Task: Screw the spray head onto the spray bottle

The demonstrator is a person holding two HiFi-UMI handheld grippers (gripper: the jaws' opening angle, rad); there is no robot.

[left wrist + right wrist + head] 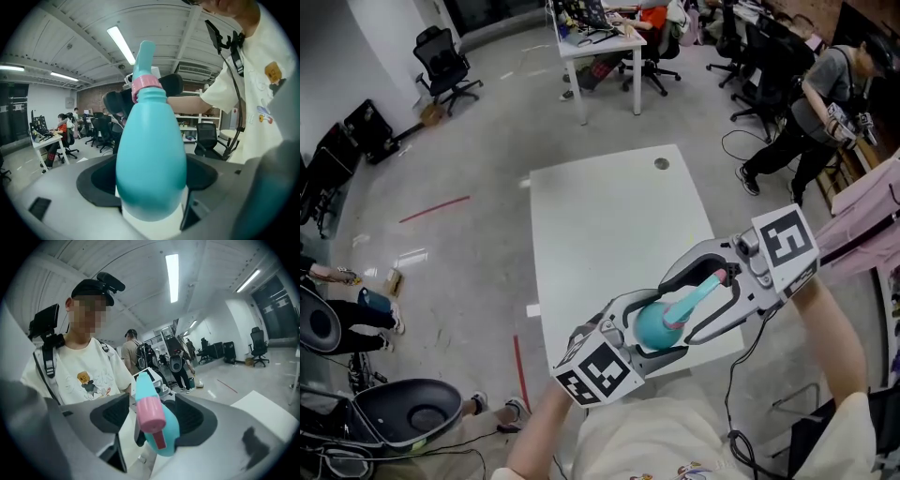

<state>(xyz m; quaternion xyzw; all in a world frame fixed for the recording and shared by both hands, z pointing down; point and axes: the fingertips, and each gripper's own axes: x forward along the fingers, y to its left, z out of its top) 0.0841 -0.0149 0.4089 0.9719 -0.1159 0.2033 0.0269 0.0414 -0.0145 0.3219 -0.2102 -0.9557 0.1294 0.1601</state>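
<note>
The teal spray bottle (pixel 654 326) hangs in the air above the near edge of the white table (pixel 609 216). My left gripper (pixel 661 326) is shut on its wide body (pixel 150 154), jaws on either side. A pink collar (pixel 146 86) joins the neck to the teal spray head (pixel 705 287), which points toward my right gripper (pixel 684 305). That gripper stands open around the spray head (pixel 157 432): the pink nozzle (pixel 151 416) faces its camera, with a clear gap to the left pad. The bottle's base is hidden.
The white table has a round cable hole (pixel 662 164) at its far end. Beyond it stand another white desk (pixel 600 42) and black office chairs (pixel 445 61). A person (pixel 820 103) stands at the right; my own white shirt (pixel 253 108) is close behind the grippers.
</note>
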